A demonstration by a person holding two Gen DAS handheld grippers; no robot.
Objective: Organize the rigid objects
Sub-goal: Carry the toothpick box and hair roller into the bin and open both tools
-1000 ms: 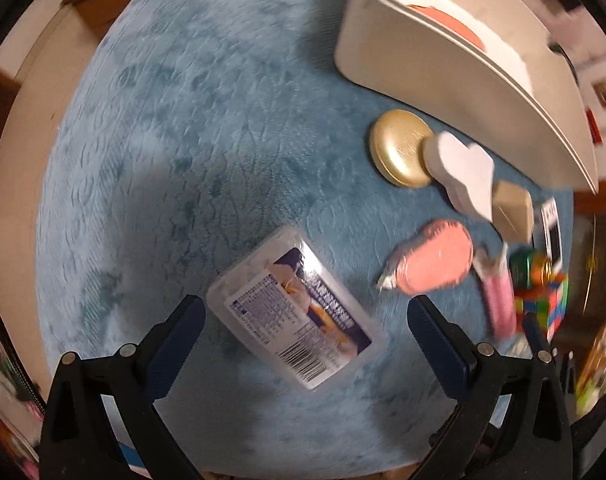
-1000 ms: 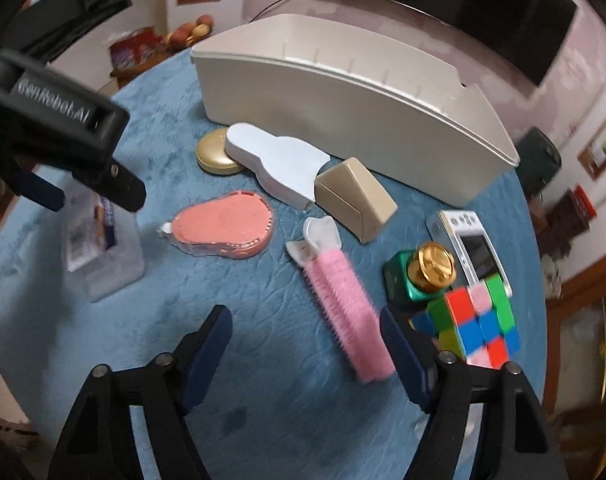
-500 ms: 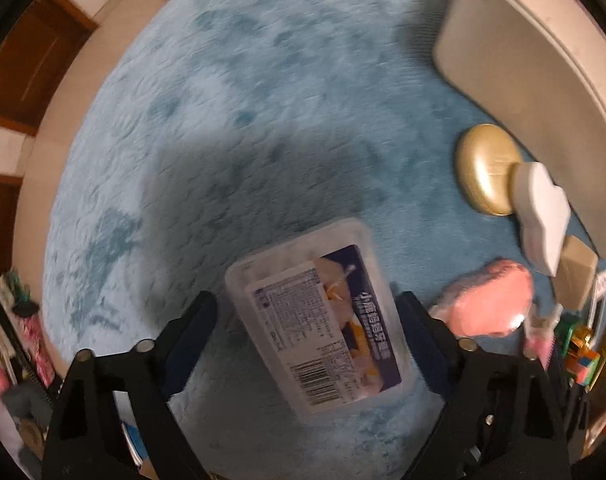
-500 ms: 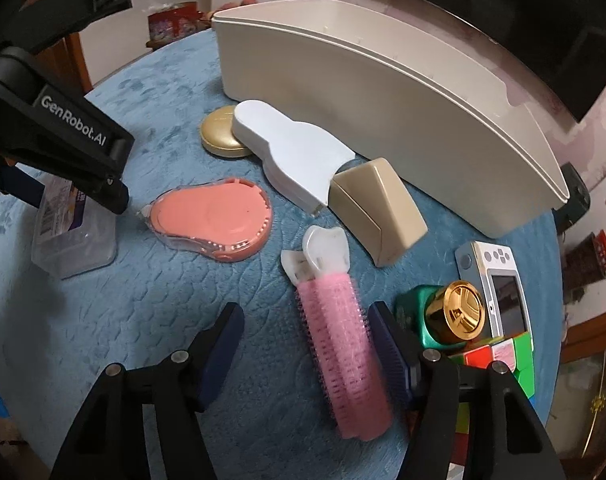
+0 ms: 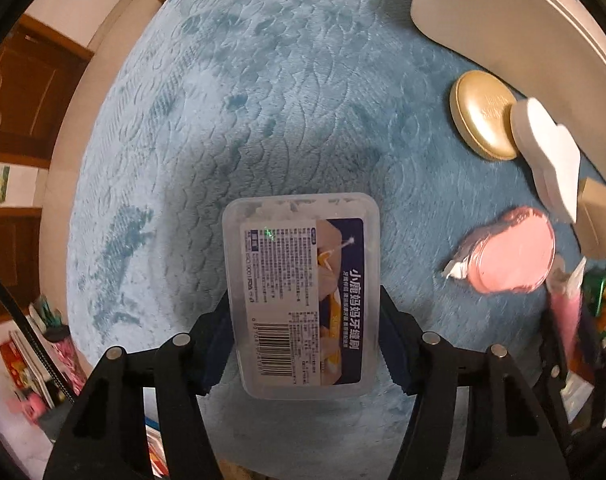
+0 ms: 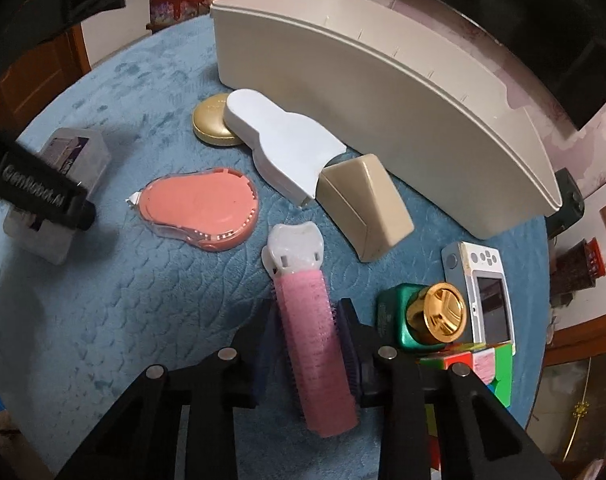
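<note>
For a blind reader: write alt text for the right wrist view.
The right gripper is closing around a pink hair roller on a blue cloth, with small items and a beige bin behind.

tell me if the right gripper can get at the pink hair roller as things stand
Probably yes: the right gripper already straddles the pink hair roller, its jaws closing against the roller's sides, with nothing between them and it.
</note>
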